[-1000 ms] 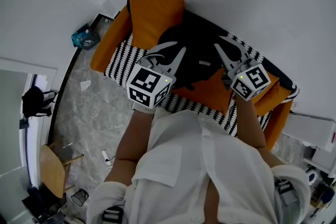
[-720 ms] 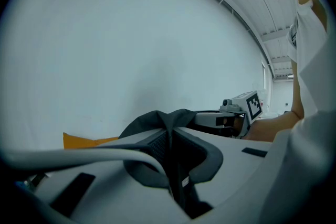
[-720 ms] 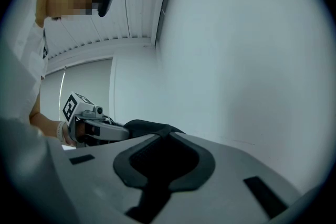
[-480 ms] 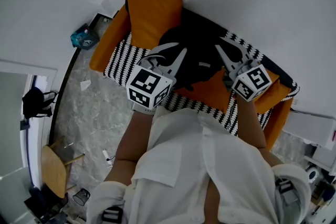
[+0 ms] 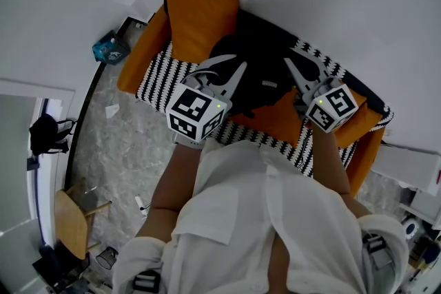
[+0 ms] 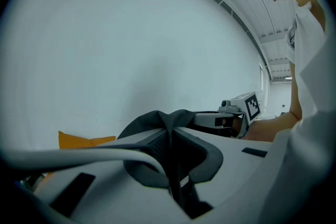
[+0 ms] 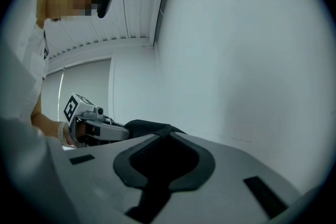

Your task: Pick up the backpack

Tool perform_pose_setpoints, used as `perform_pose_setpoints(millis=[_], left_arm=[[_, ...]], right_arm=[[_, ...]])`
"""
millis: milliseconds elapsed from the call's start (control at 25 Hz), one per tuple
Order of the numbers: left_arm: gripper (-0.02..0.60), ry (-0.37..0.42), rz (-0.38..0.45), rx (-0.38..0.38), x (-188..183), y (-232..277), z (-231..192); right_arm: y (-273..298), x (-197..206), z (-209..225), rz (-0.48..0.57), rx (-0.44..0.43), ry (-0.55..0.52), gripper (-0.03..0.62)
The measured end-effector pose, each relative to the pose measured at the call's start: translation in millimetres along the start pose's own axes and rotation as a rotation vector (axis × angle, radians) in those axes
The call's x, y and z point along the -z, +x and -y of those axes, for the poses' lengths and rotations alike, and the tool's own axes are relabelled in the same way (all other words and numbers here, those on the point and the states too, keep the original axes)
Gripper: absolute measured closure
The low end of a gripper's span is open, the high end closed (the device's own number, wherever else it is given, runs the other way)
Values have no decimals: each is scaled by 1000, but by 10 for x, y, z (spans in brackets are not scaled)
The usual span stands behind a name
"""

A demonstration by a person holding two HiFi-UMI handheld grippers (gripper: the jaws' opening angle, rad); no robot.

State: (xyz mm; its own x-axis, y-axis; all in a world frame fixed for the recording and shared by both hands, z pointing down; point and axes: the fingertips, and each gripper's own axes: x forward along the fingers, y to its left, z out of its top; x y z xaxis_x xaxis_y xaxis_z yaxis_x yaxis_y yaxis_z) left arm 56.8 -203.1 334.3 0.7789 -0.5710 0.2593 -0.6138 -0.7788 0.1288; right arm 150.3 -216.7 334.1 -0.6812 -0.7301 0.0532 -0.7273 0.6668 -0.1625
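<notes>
While both tongs grip the black backpack (image 5: 258,69), we judge the step in hand to be the lift off the orange sofa (image 5: 138,64). At the left tongs (image 6: 169,131) the pads are closed, with a fold of the black fabric pinched between them. At the right tongs (image 7: 167,136) the pads are likewise closed on a dark fold at their tips. The backpack lies between the two, against the sofa back, over the striped throw (image 5: 157,76) and just beside the orange cushion (image 5: 200,17). Whether its base has cleared the seat we cannot tell. To lift well, we would raise both hands together and level, so that the load is shared and neither thin fold slips free. Pulling the tongs apart would strain the fabric. We would also watch that the throw does not ride up with the bag.
</notes>
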Motion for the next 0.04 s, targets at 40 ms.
perform_pose_setpoints(millis=[40], left_arm=[[540, -1, 1, 1, -3, -2, 3]], right_arm=[[-3, -2, -2, 0, 0, 1, 549]])
